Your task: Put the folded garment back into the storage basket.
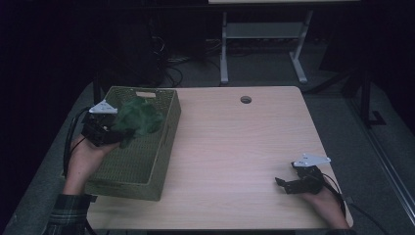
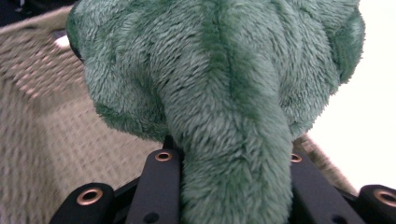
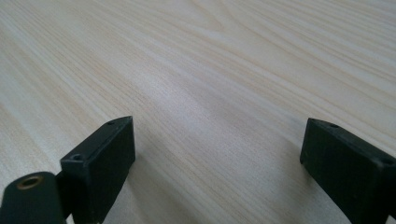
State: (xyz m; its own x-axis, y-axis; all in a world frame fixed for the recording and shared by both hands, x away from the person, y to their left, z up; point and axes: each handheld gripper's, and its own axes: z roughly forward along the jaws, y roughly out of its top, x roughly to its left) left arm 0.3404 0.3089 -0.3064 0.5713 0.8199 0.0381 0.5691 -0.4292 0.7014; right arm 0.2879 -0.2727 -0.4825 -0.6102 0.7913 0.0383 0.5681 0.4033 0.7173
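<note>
Looking down from the high view, a light wooden tabletop (image 1: 230,147) sits in a dark room. A green woven basket (image 1: 142,171) stands on its left side. The left claw (image 1: 113,133) is over the basket, held in the person's left hand (image 1: 84,159). It grips a fuzzy green plush toy (image 1: 139,117), which hangs in the air above the far part of the basket, up off the basket's floor. A grey three-cornered plate sits on top of that claw. The right claw (image 1: 286,185) is well apart, near the front right corner of the tabletop, with nothing in it. The right hand (image 1: 327,203) holds it low over the wood. A small round hole (image 1: 245,100) is in the tabletop near the far edge.

In the left gripper view, the plush toy (image 2: 219,93) is very close and big. A long soft part of it runs down between the two black jaws, and they squeeze it from both sides. The woven basket (image 2: 42,116) is behind it on the left.

In the right gripper view, the two black jaws stand wide apart. Bare tabletop (image 3: 210,70) lies between them and beyond them.
</note>
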